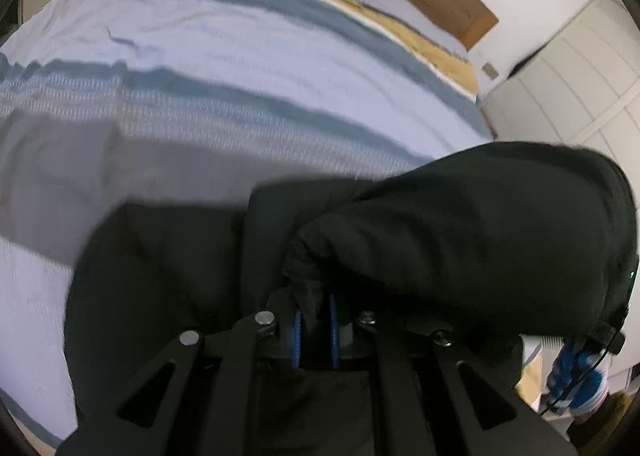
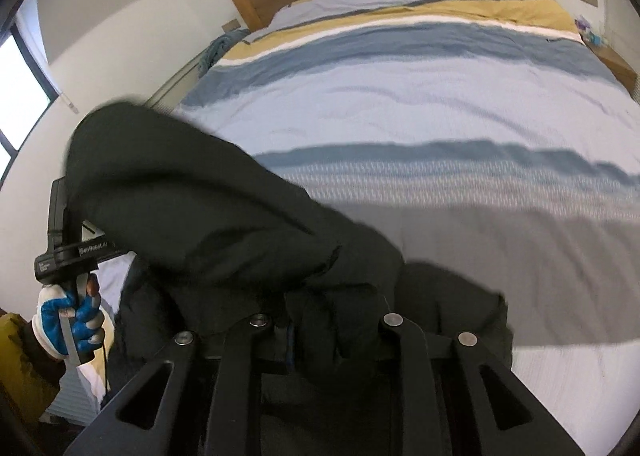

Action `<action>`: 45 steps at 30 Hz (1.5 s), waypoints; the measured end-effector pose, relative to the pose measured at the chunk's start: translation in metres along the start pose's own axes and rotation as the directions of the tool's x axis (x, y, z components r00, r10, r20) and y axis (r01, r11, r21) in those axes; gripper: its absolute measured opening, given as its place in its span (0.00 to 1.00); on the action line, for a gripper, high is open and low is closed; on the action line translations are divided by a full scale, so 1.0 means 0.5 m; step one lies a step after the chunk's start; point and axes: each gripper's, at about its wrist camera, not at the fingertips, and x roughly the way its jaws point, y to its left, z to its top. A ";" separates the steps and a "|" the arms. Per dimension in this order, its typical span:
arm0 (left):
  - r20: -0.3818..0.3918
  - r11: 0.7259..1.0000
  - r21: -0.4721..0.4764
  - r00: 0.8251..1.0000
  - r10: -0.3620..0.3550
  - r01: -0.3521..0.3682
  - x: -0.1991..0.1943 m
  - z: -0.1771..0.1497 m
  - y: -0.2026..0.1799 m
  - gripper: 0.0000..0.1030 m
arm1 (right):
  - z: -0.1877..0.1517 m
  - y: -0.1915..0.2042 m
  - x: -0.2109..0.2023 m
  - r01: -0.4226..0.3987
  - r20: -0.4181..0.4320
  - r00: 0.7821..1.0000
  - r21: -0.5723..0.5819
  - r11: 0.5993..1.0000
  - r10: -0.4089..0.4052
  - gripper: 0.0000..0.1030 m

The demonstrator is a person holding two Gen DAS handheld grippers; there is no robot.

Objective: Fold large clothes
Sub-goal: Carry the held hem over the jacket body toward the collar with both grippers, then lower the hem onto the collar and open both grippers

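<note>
Striped bed (image 2: 400, 104) lying beyond my fingers | left gripper (image 1: 316, 330) and right gripper (image 2: 320, 330) both pinching black garment (image 1: 460, 224) | soft, bulky, sagging between; gripping edges.

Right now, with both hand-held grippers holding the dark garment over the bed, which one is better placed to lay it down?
Neither clearly: the left hand-held gripper and right hand-held gripper both pinch the black garment above the striped bedspread, so probably lower both together.
</note>
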 end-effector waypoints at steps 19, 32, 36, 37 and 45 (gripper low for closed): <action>-0.034 0.988 0.136 0.997 0.072 -0.067 -0.057 -0.108 -0.023 0.13 | -0.121 -0.026 -0.014 0.127 -0.077 0.989 -0.012 0.992 -0.127 0.54; 0.020 0.973 0.220 0.997 0.070 -0.072 -0.238 -0.097 -0.067 0.14 | -0.135 -0.028 -0.175 0.191 -0.065 0.979 -0.035 0.981 -0.193 0.55; 0.066 0.969 0.243 0.997 0.039 -0.054 -0.228 -0.035 -0.117 0.18 | -0.065 0.010 -0.192 0.166 -0.009 0.986 -0.046 0.985 -0.166 0.60; 0.075 0.965 0.256 0.997 0.035 -0.053 -0.215 -0.017 -0.135 0.18 | -0.045 0.023 -0.189 0.156 0.005 0.988 -0.053 0.986 -0.155 0.61; 0.059 0.962 0.270 0.998 0.018 -0.034 -0.118 0.026 -0.184 0.21 | 0.046 0.105 -0.091 0.096 0.029 0.995 -0.106 0.990 -0.094 0.65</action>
